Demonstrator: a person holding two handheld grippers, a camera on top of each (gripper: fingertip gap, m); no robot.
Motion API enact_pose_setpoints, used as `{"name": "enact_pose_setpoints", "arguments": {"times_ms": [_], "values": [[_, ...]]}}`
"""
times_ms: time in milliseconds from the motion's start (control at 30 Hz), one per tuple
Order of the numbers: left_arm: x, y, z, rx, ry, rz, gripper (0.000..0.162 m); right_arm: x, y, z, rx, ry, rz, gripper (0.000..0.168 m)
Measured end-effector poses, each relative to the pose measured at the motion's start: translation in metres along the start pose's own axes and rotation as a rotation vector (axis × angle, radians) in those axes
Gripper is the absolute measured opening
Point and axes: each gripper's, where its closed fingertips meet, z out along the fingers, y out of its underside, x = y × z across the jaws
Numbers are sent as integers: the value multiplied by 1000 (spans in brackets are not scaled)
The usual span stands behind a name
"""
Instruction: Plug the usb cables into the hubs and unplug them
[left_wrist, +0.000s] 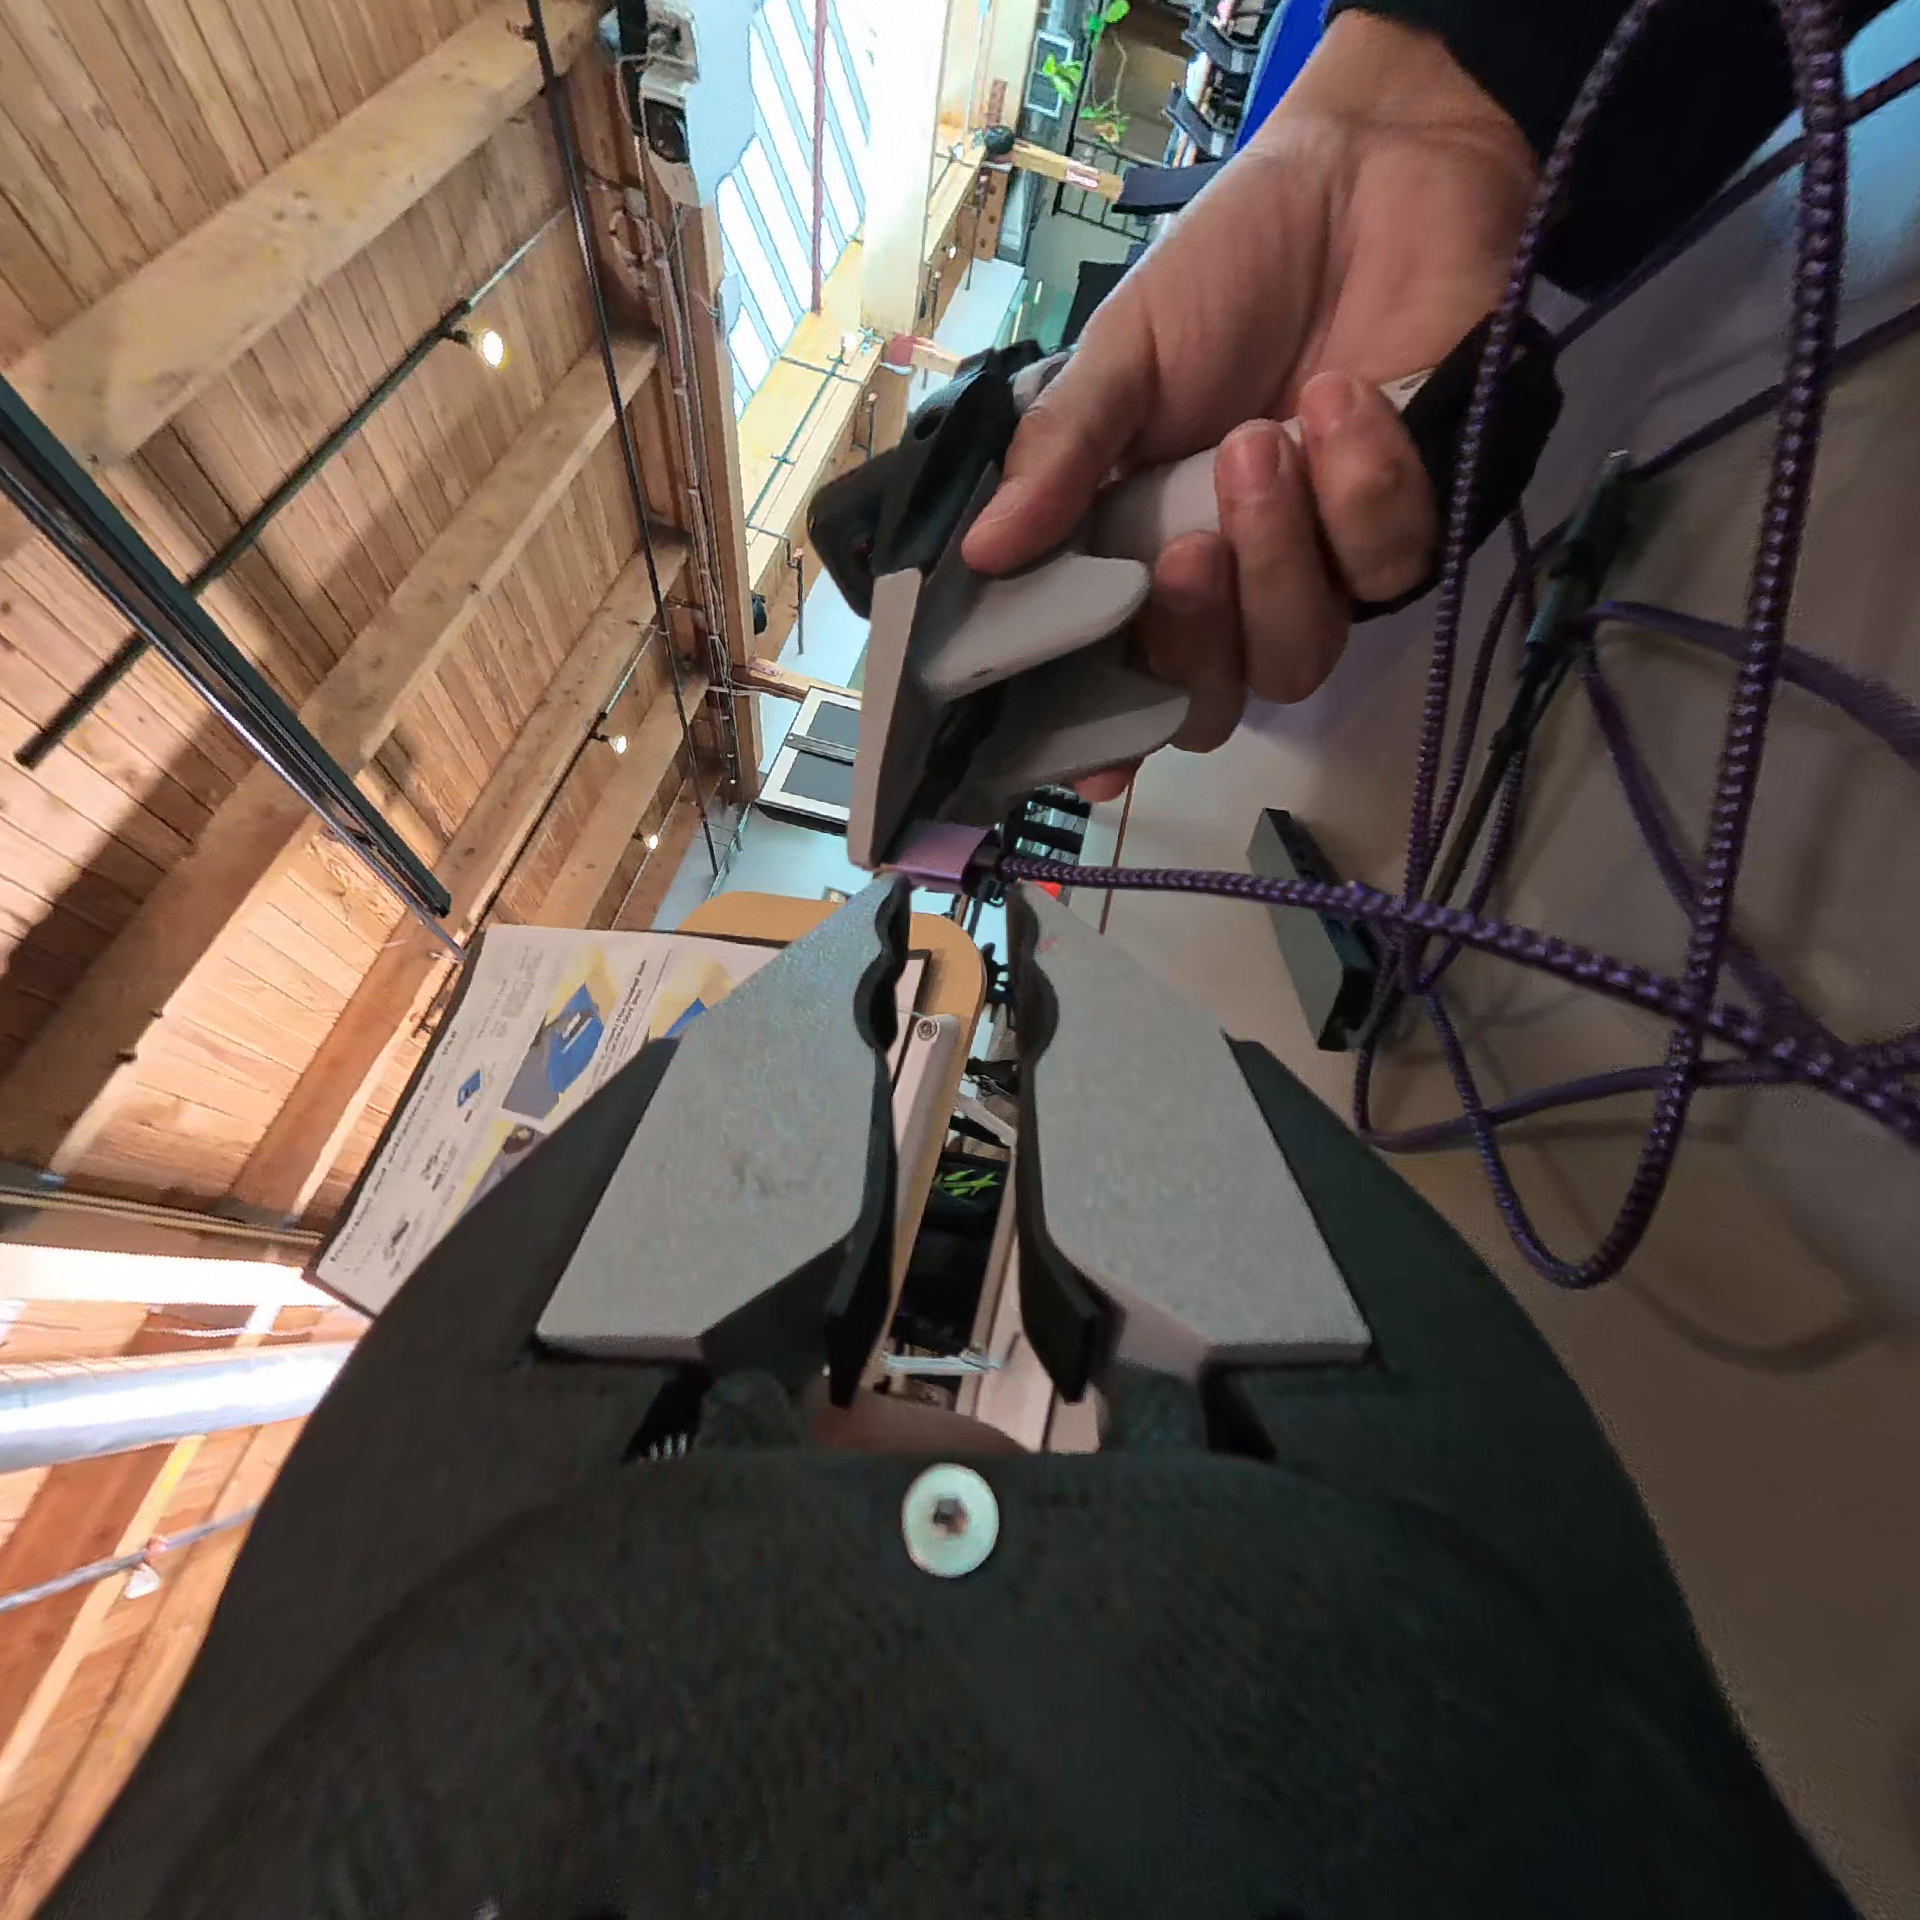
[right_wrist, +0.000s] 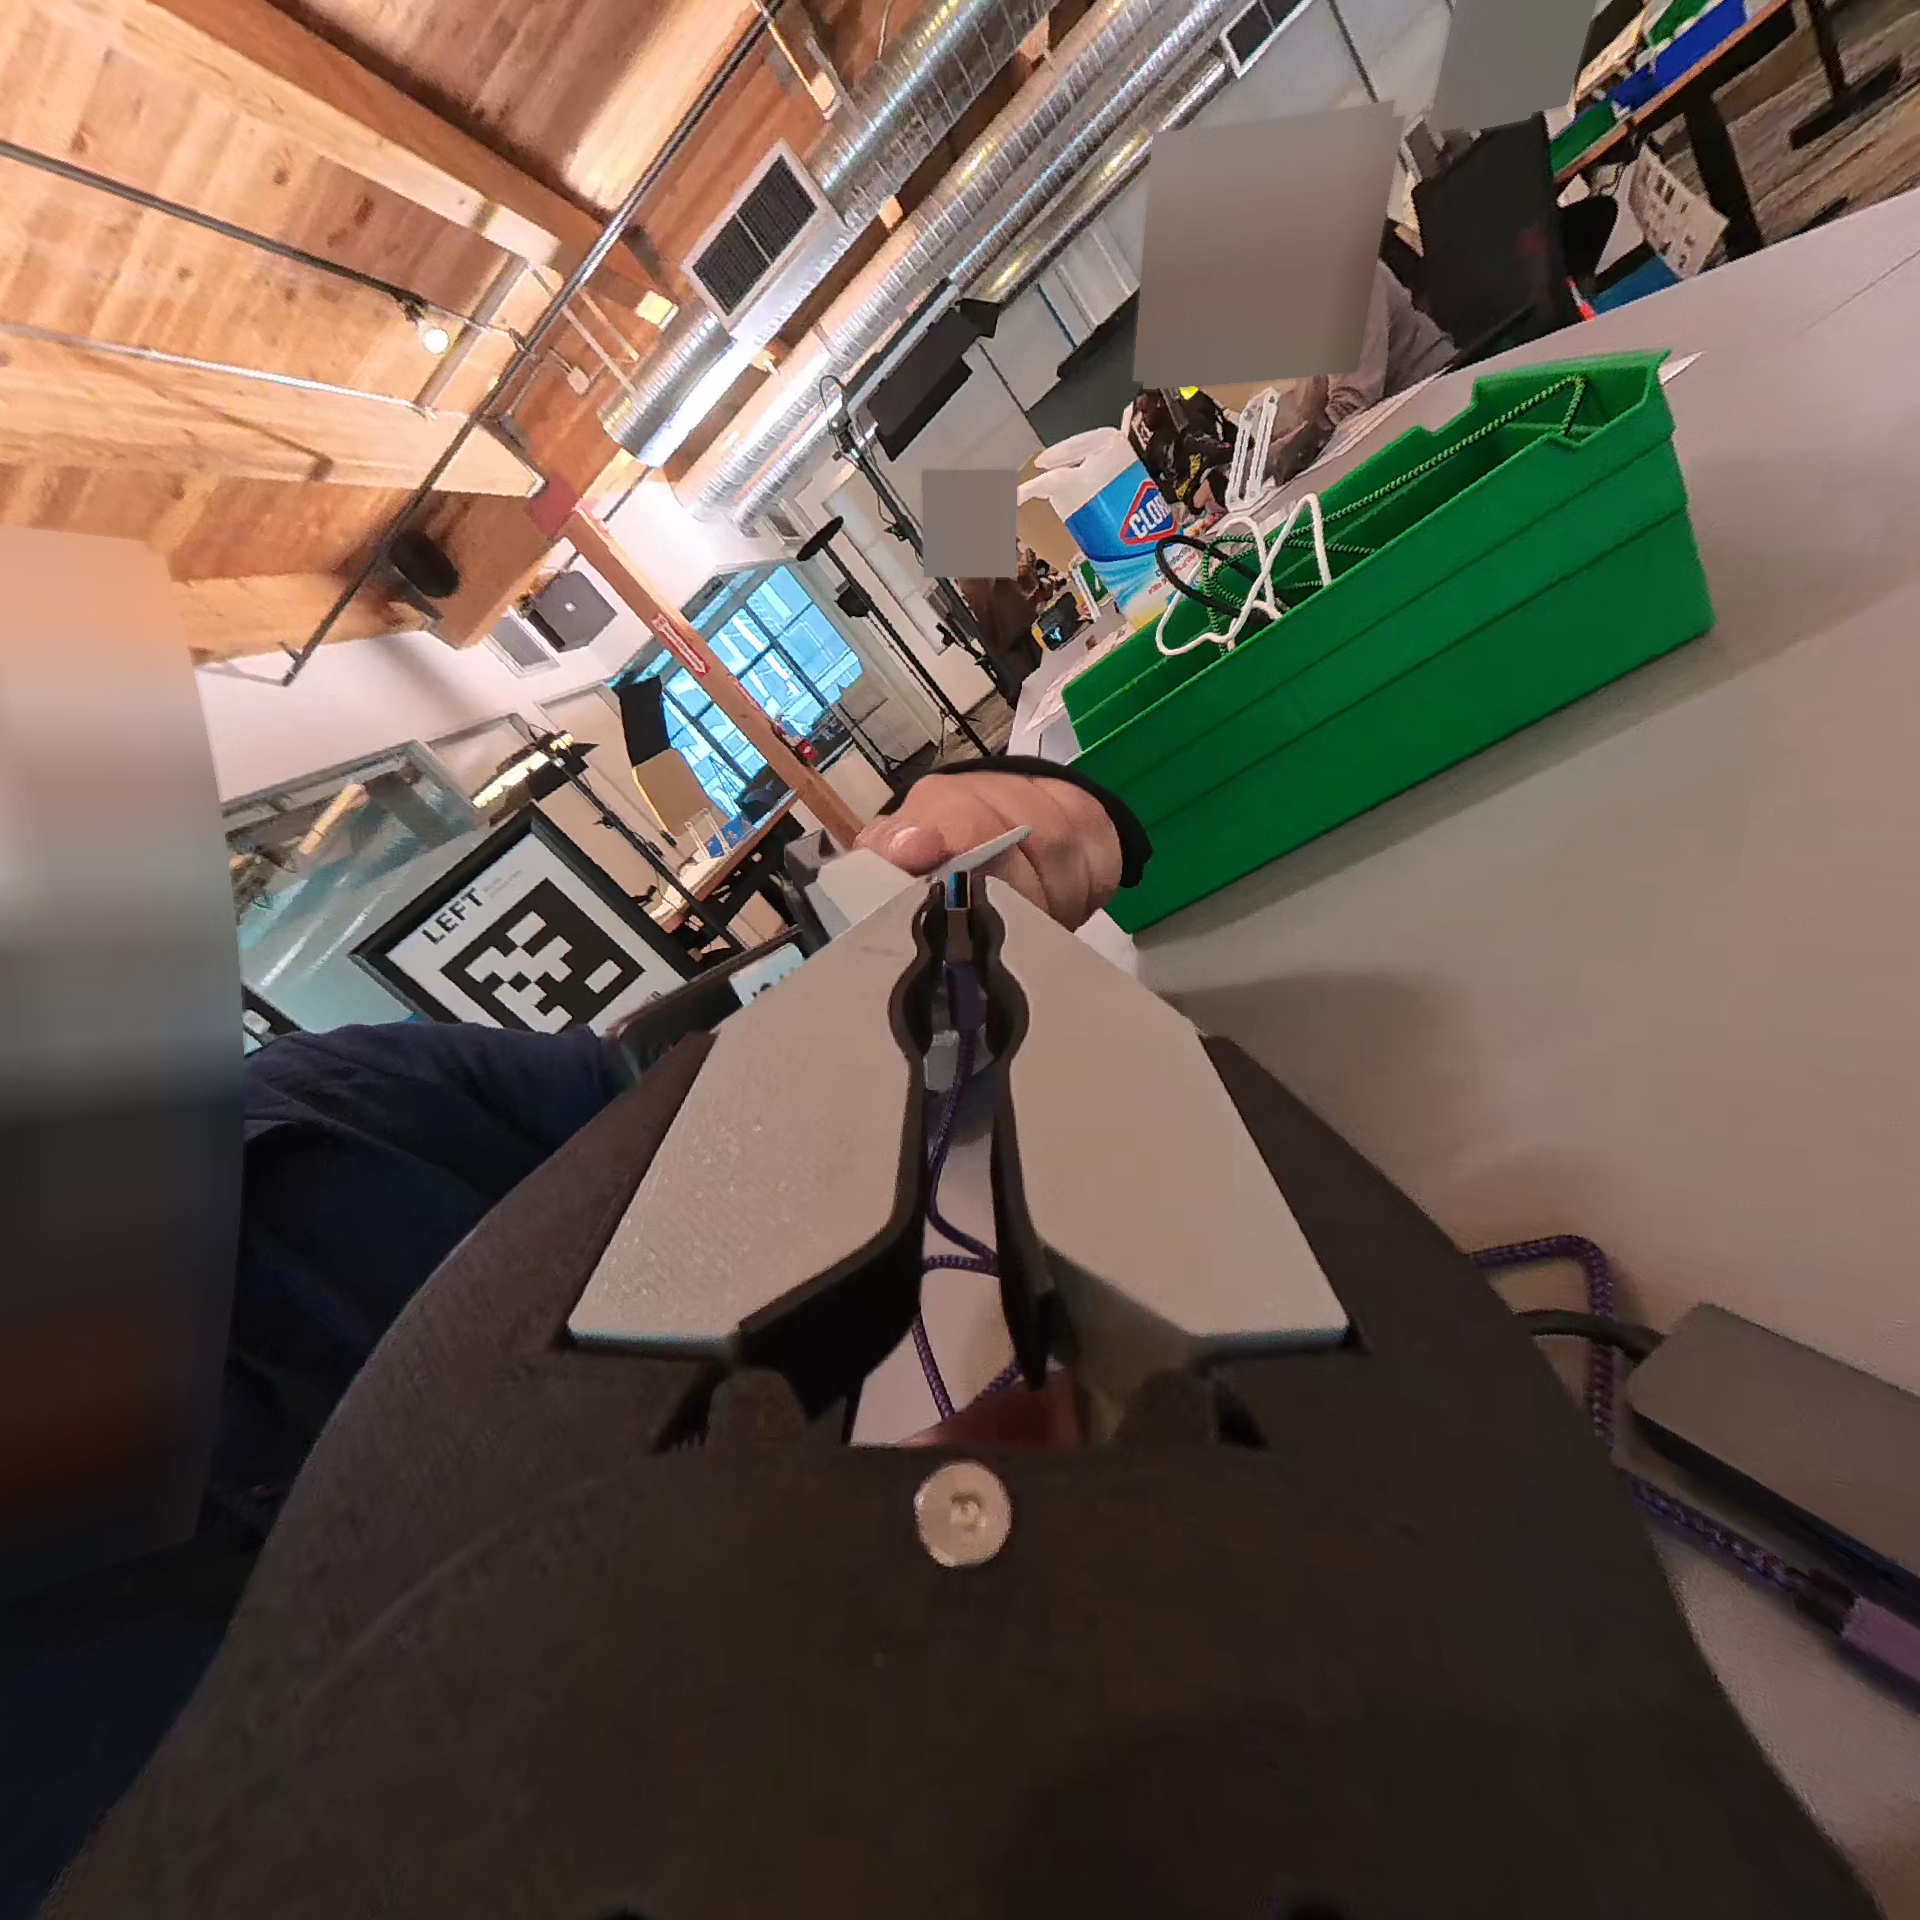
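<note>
The left gripper (left_wrist: 951, 914) stands with a narrow gap between its two grey, grainy, wedge-shaped fingers (left_wrist: 758, 1122), whose black inner edges are scalloped; nothing sits between them. Just beyond their tips, the right gripper (left_wrist: 883, 847), held in a person's hand (left_wrist: 1247, 416), pinches the smooth lilac metal shell of a USB plug (left_wrist: 940, 854), from which a purple braided cable (left_wrist: 1455, 920) runs off in loose loops over the pale grey table (left_wrist: 1714, 1455). A slim dark grey hub (left_wrist: 1304, 925), a long rectangular bar, lies on that table near the loops. In the right wrist view the right gripper (right_wrist: 961, 914) is closed on the same USB plug (right_wrist: 958, 904), its blue-tongued metal end poking out past the fingertips (the braided cord trails back down between the fingers). A second flat, dark hub (right_wrist: 1787, 1413) with rounded corners rests on the table (right_wrist: 1455, 987) at lower right, purple cable (right_wrist: 1558, 1262) beside it. Farther off sits a ribbed green plastic bin (right_wrist: 1403, 675) holding tangled cords.
</note>
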Motion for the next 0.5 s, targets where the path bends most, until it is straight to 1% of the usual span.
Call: {"name": "enact_pose_setpoints", "arguments": {"times_ms": [100,367,500], "values": [[1,-1,4,15,7,37,11,3,-3,-1,21,-8,44,2],[-2,-5,3,41,-20,82,16,3,-1,1,36,-55,137,1],[2,-8,5,42,-2,103,14,3,3,5,25,-71,160,1]]}}
